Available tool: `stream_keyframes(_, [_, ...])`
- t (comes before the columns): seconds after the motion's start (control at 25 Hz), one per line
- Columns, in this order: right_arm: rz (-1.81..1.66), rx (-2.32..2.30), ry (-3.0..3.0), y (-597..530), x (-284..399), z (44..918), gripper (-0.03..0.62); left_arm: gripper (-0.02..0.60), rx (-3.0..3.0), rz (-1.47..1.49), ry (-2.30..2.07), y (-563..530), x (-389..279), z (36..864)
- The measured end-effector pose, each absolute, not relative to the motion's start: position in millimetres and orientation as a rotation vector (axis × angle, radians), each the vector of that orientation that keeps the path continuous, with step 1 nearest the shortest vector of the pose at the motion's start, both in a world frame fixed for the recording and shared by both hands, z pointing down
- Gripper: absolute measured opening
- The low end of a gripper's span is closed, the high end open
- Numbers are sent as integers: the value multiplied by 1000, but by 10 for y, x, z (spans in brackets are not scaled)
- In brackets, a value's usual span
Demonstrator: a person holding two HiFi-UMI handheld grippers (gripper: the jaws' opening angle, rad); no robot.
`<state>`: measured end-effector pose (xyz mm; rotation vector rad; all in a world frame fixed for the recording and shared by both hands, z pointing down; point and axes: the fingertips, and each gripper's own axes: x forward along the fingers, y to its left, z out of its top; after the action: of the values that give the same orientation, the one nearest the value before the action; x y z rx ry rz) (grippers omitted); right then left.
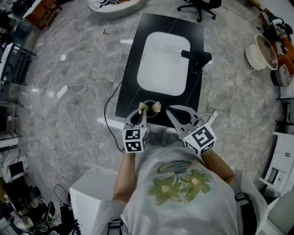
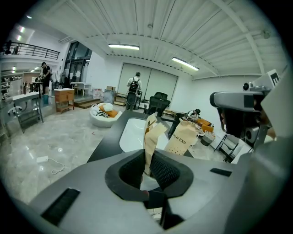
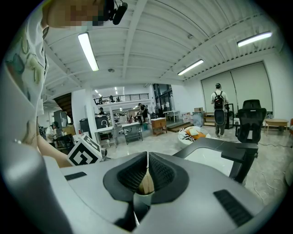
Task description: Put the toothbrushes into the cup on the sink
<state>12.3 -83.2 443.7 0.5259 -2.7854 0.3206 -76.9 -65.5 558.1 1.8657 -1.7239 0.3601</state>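
My left gripper [image 1: 142,114] is shut on a toothbrush in a beige paper wrapper [image 2: 149,137], which stands upright between the pads. A second wrapped toothbrush [image 2: 184,136], printed HIGH-END, leans just to its right. In the head view both wrappers [image 1: 143,108] [image 1: 156,107] stick up at the near edge of the black sink counter [image 1: 131,73], where the cup [image 1: 150,103] stands, largely hidden. My right gripper [image 1: 170,111] is shut with nothing in it, right of the cup. Past its jaws shows a bit of beige wrapper [image 3: 146,183].
A white basin [image 1: 164,64] with a black faucet [image 1: 196,57] fills the counter's middle. White cables [image 1: 82,89] trail over the marble floor left and right. A white box [image 1: 87,197] stands by the person's left side. An office chair [image 1: 200,5] is beyond the counter.
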Motion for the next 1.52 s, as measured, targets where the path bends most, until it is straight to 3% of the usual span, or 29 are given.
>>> stream_keyframes(0.2, [315,531,-2787,-819,140,4406,44,41,1881,375,-1713,-648,-761,5551])
stream_keyframes(0.56, [311,529,-2785,-766,167,4416,44,127,1922,354,-1711,-628,-738,5394])
stream_keyframes(0.76, [299,517,-2790,-721,167,4400,46,135,1949,319,-1746,-627,-747,5197])
stream_keyframes(1.28, [314,493,-2806,-618,207,4341,46,129,2066,165,-1852,-532,-727,4396])
stream_keyframes(1.52, [314,481,-2810,-592,225,4336,46,44,2112,124,-1881,-490,-664,4203])
